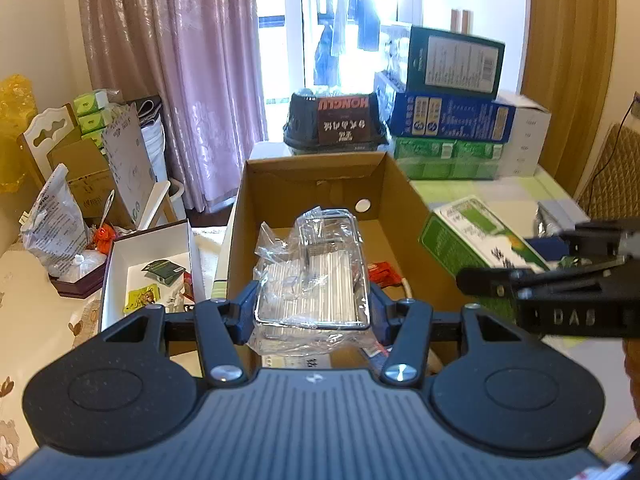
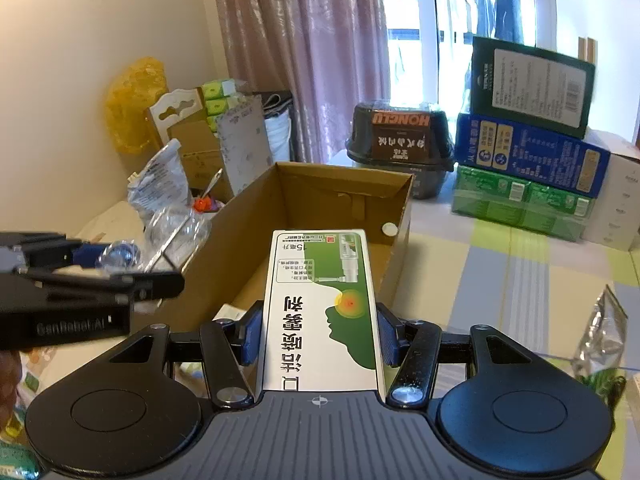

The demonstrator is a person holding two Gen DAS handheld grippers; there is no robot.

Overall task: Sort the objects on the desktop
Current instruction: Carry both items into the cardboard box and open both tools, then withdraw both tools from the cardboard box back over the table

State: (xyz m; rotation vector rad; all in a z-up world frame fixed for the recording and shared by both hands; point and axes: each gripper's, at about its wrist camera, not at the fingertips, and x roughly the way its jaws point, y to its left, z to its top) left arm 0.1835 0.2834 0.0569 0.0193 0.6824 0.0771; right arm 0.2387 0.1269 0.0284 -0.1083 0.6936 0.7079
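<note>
The left hand-held gripper (image 1: 312, 312) is seen closed on a ribbed metal case wrapped in crinkled clear plastic (image 1: 310, 276), which is held above the open brown cardboard box (image 1: 404, 200). The right hand-held gripper (image 2: 320, 332) is clamped on a flat white-and-green printed carton (image 2: 322, 308), held just over the near right corner of the same box. A red packet (image 1: 384, 274) is seen lying on the box floor. The delivery step is judged to be in hand for both items. Next, each item would need to be lowered inside the box walls and the jaws opened, one side being cleared before the other so the two do not collide.
</note>
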